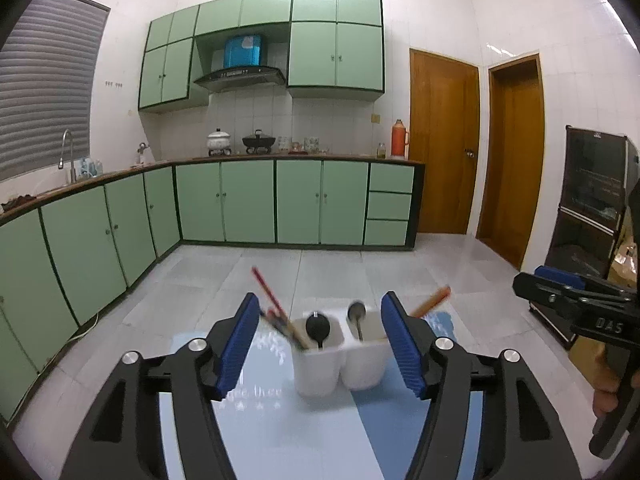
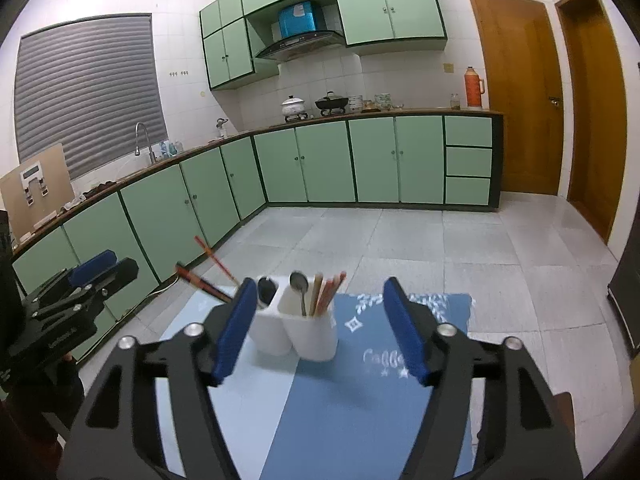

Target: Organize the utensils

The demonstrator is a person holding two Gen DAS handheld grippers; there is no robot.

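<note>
A white two-compartment utensil holder [image 1: 340, 364] [image 2: 296, 332] stands on a blue mat [image 1: 288, 440] [image 2: 360, 400]. Its left cup holds red and dark chopsticks [image 1: 276, 308] [image 2: 216, 272] and a black spoon [image 1: 317, 326] [image 2: 266, 288]. Its right cup holds a metal spoon [image 1: 356, 314] [image 2: 299, 282] and wooden chopsticks [image 1: 430, 300] [image 2: 328, 290]. My left gripper [image 1: 321, 308] is open, with the holder just beyond its fingertips and nothing between the pads. My right gripper [image 2: 320, 286] is open and empty too, with the holder towards its left finger.
The mat's far edge drops to a grey tiled floor [image 1: 304, 272]. Green base cabinets [image 1: 248, 200] run along the back and left walls. A dark shelf unit [image 1: 592, 208] stands at the right beside two wooden doors [image 1: 444, 140]. A person's hand [image 1: 608, 392] holds the right gripper.
</note>
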